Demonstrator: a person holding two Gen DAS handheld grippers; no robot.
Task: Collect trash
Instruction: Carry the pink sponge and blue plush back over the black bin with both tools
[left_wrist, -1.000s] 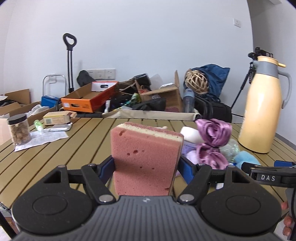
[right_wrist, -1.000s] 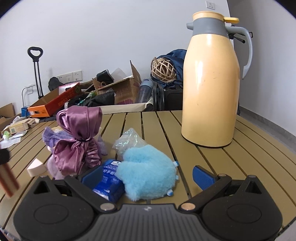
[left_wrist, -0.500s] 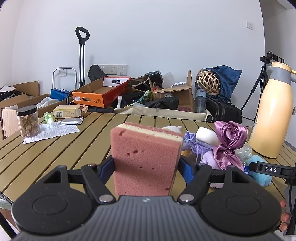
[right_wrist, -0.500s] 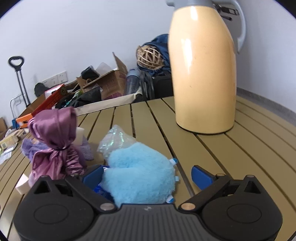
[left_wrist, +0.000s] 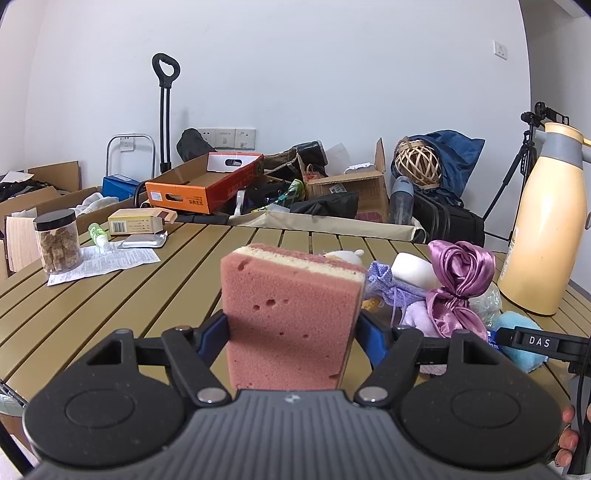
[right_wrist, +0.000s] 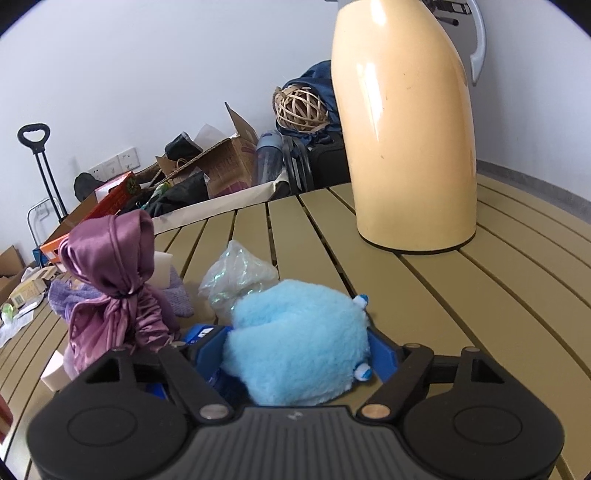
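My left gripper (left_wrist: 291, 332) is shut on a pink sponge (left_wrist: 288, 314) with a cream layer, held upright above the slatted table (left_wrist: 110, 306). My right gripper (right_wrist: 295, 350) is shut on a fluffy blue toy (right_wrist: 299, 343) lying on the table; that toy also shows in the left wrist view (left_wrist: 517, 339) at the far right. Left of the toy lie a purple satin pouch (right_wrist: 114, 280), a crumpled clear plastic bag (right_wrist: 236, 277), a lilac cloth (right_wrist: 70, 299) and a blue packet (right_wrist: 199, 332) under the left finger.
A tall cream thermos jug (right_wrist: 406, 147) stands at the back right. At the table's far left are a black-lidded jar (left_wrist: 57, 242), a paper sheet (left_wrist: 107, 258), a small carton (left_wrist: 136, 221) and a foil pack (left_wrist: 144, 242). Boxes and bags lie beyond the table.
My right gripper moved forward and down around the blue toy and closed its fingers on it. My left gripper, still holding the sponge, drew back and turned left.
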